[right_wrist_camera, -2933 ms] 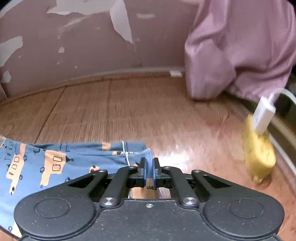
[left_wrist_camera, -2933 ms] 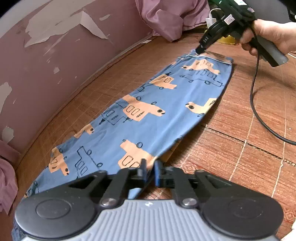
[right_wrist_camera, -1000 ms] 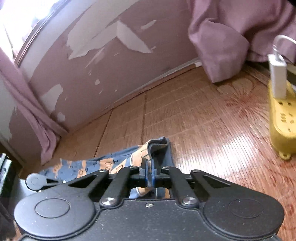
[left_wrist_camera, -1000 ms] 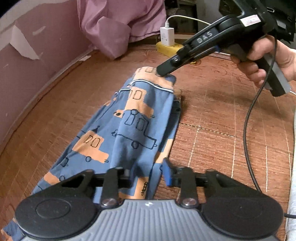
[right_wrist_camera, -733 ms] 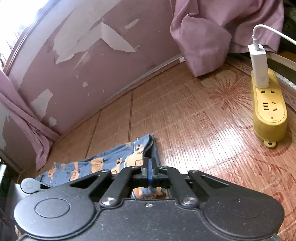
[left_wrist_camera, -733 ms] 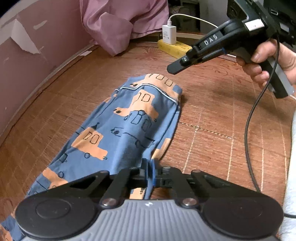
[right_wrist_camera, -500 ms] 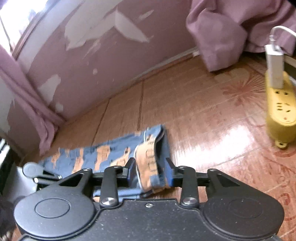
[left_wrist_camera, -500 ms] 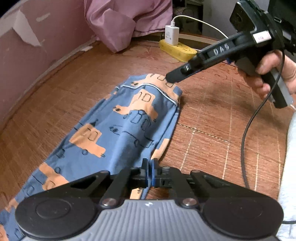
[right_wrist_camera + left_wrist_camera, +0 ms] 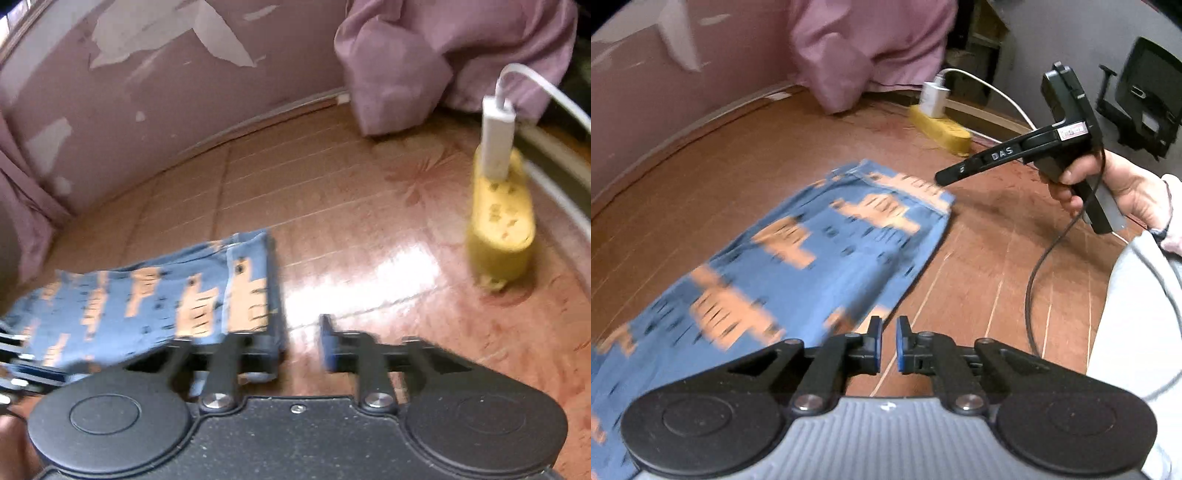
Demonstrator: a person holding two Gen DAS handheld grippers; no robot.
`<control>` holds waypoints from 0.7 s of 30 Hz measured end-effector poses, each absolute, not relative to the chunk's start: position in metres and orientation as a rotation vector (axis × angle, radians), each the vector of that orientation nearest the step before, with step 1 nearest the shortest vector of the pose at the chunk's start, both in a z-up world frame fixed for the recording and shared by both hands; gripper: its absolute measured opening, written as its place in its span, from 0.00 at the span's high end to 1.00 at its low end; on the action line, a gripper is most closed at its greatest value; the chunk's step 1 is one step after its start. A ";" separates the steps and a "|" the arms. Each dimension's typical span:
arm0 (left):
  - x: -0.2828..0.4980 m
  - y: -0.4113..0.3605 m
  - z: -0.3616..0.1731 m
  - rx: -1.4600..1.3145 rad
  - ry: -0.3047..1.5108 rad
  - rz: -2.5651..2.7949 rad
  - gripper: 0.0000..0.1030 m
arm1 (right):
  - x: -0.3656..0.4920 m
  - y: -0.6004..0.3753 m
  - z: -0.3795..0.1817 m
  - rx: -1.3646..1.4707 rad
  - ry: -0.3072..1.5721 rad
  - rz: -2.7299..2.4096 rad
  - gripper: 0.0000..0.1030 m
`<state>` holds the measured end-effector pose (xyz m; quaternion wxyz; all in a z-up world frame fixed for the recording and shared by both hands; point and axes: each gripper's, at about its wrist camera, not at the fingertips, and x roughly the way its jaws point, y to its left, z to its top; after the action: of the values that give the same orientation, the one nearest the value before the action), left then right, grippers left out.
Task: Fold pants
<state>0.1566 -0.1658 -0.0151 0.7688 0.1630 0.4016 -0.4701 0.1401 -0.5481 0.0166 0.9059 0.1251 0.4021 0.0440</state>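
We see the pants (image 9: 798,258) lying flat on the floor (image 9: 979,236), running from near left toward the far wall (image 9: 166,92). Beyond their far end sits a power strip (image 9: 502,225) with a charger (image 9: 496,140) plugged in, and a heap of cloth (image 9: 424,55) lies behind it against the wall.

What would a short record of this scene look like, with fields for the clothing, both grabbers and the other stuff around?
garment: blue pants with orange print, lying flat on the wooden floor
left gripper: slightly open, holding nothing, at the pants' near edge
right gripper: open, empty, beside the pants' end
hand: grips the right gripper's handle
nearby: yellow power strip with white charger; pink cloth by the wall
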 end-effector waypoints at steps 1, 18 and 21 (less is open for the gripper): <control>0.157 -0.151 -0.014 0.337 0.876 -0.992 0.93 | 0.139 -0.545 0.019 0.244 0.799 0.084 0.55; 0.206 0.067 -0.039 0.128 0.925 -0.347 0.68 | 0.242 -0.387 -0.006 -0.113 0.775 0.343 0.70; 0.192 0.100 -0.039 0.096 0.929 -0.319 0.62 | 0.253 -0.373 0.006 -0.179 0.770 0.279 0.64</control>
<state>0.1924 0.1002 -0.0387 0.8807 0.0461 0.4457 -0.1533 0.2525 -0.3732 0.0057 0.9134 -0.0870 0.3738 0.1354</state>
